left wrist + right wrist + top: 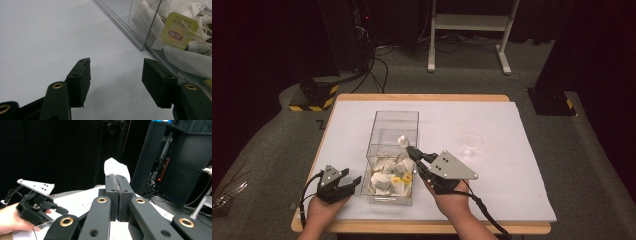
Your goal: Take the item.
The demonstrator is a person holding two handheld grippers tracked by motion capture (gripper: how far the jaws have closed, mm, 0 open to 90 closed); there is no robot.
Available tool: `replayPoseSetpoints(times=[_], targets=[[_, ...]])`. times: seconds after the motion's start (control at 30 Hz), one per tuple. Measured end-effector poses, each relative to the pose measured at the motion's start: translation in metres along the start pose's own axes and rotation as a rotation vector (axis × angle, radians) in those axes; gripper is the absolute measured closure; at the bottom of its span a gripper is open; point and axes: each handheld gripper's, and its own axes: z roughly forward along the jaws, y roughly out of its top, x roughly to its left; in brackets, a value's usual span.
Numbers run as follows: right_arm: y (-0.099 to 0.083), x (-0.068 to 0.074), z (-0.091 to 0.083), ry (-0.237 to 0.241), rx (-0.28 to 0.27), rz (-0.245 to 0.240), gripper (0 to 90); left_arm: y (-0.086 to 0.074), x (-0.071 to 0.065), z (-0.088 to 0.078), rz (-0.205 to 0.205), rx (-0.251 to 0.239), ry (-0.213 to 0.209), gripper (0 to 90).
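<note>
Tongs on the right [408,148] clamp a tea bag [116,167] lifted above the clear box [393,131], while the left tongs [116,80] rest open beside it, apparently steadying.

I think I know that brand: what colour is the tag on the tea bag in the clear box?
Yellow, with a red logo; the tag shows best in the left gripper view.

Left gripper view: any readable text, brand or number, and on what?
Yellow tea bag tag inside the clear box: a red-and-yellow round logo with white lettering, too blurred to read.
The yellow tags among the tea bags in the high view: too small to read.
Nothing else bears text.
</note>
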Motion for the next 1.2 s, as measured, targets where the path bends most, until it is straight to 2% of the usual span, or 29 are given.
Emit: replayPoseSetpoints(times=[0.23, 0.63, 1.2], targets=[[0.007, -0.012, -0.009, -0.031, -0.02, 0.003, 89.4, 0.0, 0.0, 0.0, 0.0, 0.003, 0.002, 40.2], [0.012, -0.034, -0.022, -0.103, -0.018, -0.001, 89.4, 0.0, 0.0, 0.0, -0.001, 0.004, 0.003, 40.2], [0.005, -0.067, -0.034, -0.212, 0.009, -0.004, 89.4, 0.001, 0.001, 0.001, 0.002, 0.018, -0.005, 40.3]])
